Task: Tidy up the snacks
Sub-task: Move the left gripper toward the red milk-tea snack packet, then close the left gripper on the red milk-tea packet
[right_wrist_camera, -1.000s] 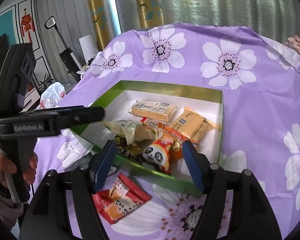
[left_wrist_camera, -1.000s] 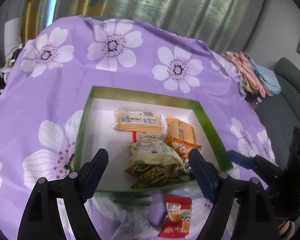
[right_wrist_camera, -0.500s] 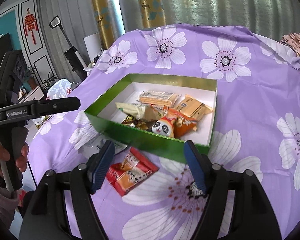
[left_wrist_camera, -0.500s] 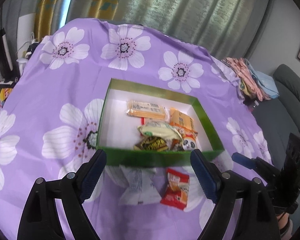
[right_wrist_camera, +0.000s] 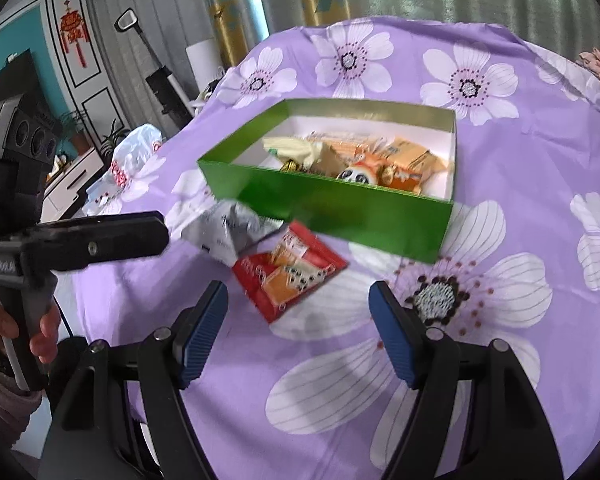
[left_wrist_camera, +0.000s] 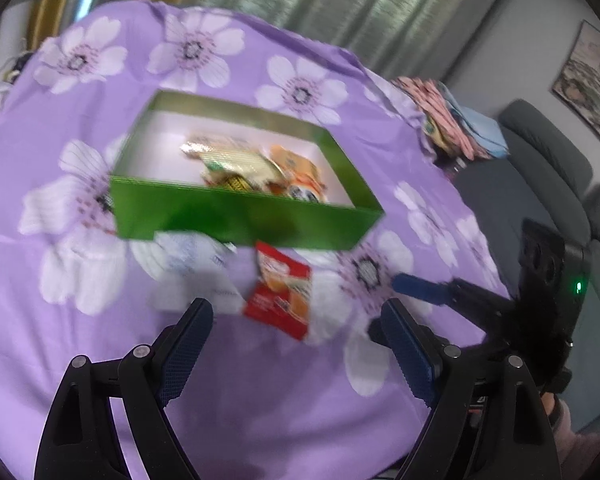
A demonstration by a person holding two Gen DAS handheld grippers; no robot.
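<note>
Surface: a purple cloth with white flowers [right_wrist_camera: 452,292] covers it; everything sits on this cloth.
Green box [right_wrist_camera: 340,204]: open-topped, white inside, standing near the middle of the surface, beyond both grippers.
Snacks in the box [right_wrist_camera: 364,160]: a heap of packets, pale, orange and yellow, one with a panda face [right_wrist_camera: 358,176]; they lie toward the box's near wall.
Red packet [right_wrist_camera: 288,270]: flat on the cloth just in front of the box's near wall, outside the box; in the left wrist view it [left_wrist_camera: 280,294] lies between the box and the gripper.
White packet [right_wrist_camera: 230,232]: crumpled, beside the red one on its left, its far edge tucked against or perhaps under the box; the blur makes that hard to tell.
Left gripper [left_wrist_camera: 296,344]: released, jaws wide apart, nothing between them, above the cloth short of the two loose packets.
Right gripper [right_wrist_camera: 298,324]: released too, jaws spread and empty, the red packet just ahead of its fingertips.
Person's hand [right_wrist_camera: 40,332]: wrapped around the left gripper's handle at the left edge of the right wrist view.
</note>
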